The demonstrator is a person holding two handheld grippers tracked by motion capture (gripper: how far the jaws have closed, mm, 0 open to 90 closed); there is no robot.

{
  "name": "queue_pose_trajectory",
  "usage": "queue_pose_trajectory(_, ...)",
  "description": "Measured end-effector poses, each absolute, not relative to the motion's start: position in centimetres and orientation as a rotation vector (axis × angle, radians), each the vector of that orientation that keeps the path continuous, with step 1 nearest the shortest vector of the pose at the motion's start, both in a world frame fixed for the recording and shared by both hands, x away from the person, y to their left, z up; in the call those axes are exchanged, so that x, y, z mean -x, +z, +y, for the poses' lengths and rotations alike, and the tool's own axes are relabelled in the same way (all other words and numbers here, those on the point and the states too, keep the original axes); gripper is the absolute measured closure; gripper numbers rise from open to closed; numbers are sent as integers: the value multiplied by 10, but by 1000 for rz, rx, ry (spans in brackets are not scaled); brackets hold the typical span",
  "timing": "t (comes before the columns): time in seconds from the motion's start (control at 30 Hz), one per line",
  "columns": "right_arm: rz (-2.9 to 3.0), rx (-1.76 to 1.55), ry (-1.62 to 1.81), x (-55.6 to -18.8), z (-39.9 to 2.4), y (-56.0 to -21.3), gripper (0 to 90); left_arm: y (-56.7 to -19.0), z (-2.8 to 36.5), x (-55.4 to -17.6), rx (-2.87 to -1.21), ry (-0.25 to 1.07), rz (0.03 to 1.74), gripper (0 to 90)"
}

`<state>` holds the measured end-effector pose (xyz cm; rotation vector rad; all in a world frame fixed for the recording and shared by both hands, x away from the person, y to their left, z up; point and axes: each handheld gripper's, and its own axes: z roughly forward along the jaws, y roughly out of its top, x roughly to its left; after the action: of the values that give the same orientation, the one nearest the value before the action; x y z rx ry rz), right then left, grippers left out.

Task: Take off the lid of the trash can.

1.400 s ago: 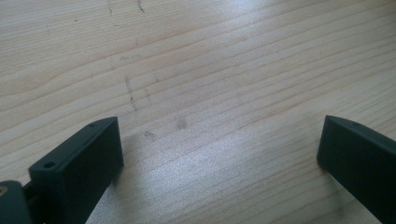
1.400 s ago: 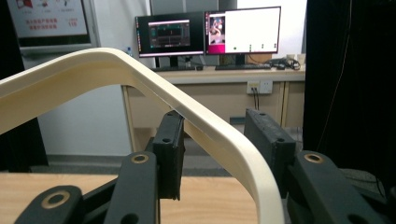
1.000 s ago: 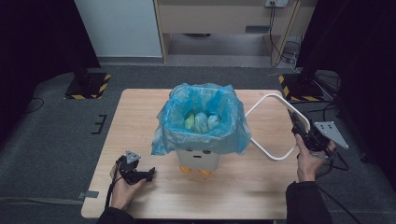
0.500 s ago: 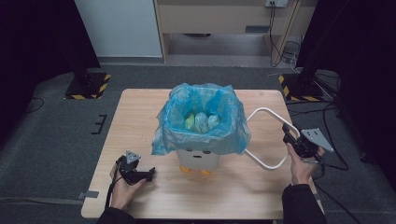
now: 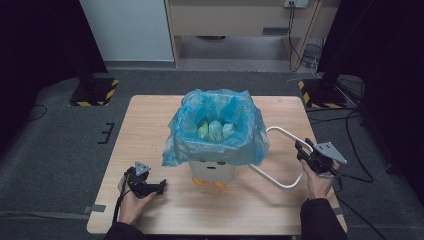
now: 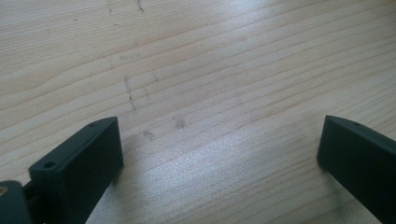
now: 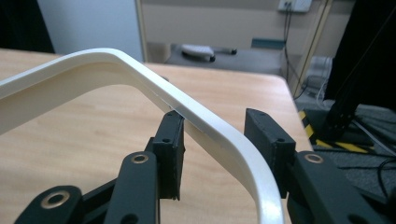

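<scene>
The white handle of the small bin swings out from the bin's side toward three o'clock on the table, a loop whose long axis runs roughly from nine to three, with its far bend lying out by the right gripper. In the right gripper view the handle passes between the two black jaws — the left one touches its underside, the right one stands a little apart from it, so the jaws are part-spread around the bar, not clamped on it. From that gripper the bin sits at about nine o'clock, its blue bag folded over the rim with pale green lumps inside.

The left gripper rests low at the near left of the table, at roughly seven o'clock from the bin, jaws spread wide over bare wood with nothing between them. The right hand is plainly the nearer one to the handle; I judge any lift or swing of the loop falls to it — the jaws must close first.
</scene>
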<state>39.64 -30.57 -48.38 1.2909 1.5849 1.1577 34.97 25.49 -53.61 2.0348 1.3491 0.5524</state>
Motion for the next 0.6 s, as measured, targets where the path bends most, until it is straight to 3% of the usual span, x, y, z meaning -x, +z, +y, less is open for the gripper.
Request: queue_pose_trajectory(0.6, 1819, -1330, 1051, -402, -318, -521, 589, -536, 255, -350, -2035, 553, 1350, 0)
